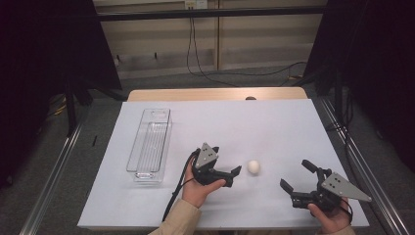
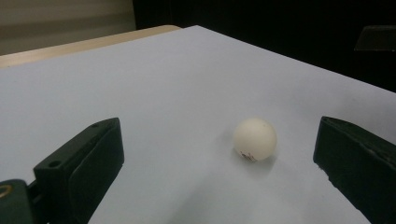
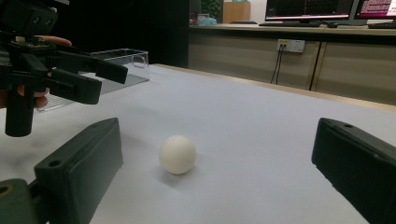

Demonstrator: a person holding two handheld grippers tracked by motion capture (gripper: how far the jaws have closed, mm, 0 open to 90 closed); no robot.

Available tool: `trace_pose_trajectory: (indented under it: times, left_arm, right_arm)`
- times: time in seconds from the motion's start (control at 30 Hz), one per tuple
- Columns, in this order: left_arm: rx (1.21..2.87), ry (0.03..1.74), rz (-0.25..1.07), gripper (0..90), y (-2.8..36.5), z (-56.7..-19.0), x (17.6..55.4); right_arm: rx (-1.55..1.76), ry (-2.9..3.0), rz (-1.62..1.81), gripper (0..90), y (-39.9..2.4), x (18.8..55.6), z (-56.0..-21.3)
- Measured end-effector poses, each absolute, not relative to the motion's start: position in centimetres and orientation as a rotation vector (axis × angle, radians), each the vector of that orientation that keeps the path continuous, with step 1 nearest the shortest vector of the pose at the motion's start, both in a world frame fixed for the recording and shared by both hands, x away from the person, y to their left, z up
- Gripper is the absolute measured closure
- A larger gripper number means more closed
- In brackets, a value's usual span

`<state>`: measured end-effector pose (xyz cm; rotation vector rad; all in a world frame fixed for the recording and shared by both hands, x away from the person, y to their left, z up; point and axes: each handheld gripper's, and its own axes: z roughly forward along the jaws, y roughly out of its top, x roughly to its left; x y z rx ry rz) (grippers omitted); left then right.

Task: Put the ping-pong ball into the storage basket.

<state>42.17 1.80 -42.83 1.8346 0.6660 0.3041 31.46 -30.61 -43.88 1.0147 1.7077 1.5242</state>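
Observation:
A small white ball [image 1: 253, 167] lies on the white table sheet [image 1: 220, 122], in front of both grippers. My left gripper [image 1: 227, 159] is just left of it, held in a hand, jaws wide open and aimed at it. In the left gripper view the ball [image 2: 254, 139] sits ahead of the open gripper [image 2: 222, 140], nearer the right jaw, with a small red mark low on it. My right gripper [image 1: 296, 175] stands open to the ball's right, nothing in it. In the right gripper view the ball [image 3: 177, 154] lies ahead of that gripper [image 3: 219, 144], with the left gripper [image 3: 70, 74] beyond.
A long clear plastic bin [image 1: 149, 144] stands empty on the left of the sheet, also the bin [image 3: 121, 60] in the right gripper view. The wooden table edge [image 1: 215, 93] runs along the far side. Dark curtains flank the table.

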Motion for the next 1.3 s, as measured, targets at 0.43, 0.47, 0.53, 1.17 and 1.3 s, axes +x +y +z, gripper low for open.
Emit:
trace_pose_trajectory:
  times: [0.43,0.47,0.53,1.17,1.3]
  left_arm:
    - [1.843,0.669,0.299,2.1,1.4,-43.1,42.4]
    - [1.843,0.669,0.299,2.2,1.4,-43.1,42.4]
    - [1.853,0.667,0.296,2.2,1.3,-43.2,42.4]
    - [1.867,0.667,0.283,2.2,0.6,-43.4,42.7]
    - [1.879,0.665,0.279,2.2,0.2,-43.4,42.7]
  right_arm:
    - [1.012,1.717,1.522,1.5,-30.5,31.4,-43.9]
    - [1.012,1.717,1.522,1.5,-30.5,31.4,-43.9]
    - [1.003,1.721,1.523,1.5,-30.6,31.5,-43.9]
    - [0.997,1.728,1.517,1.5,-30.5,31.5,-43.9]
    - [1.000,1.721,1.519,1.5,-30.5,31.5,-43.9]
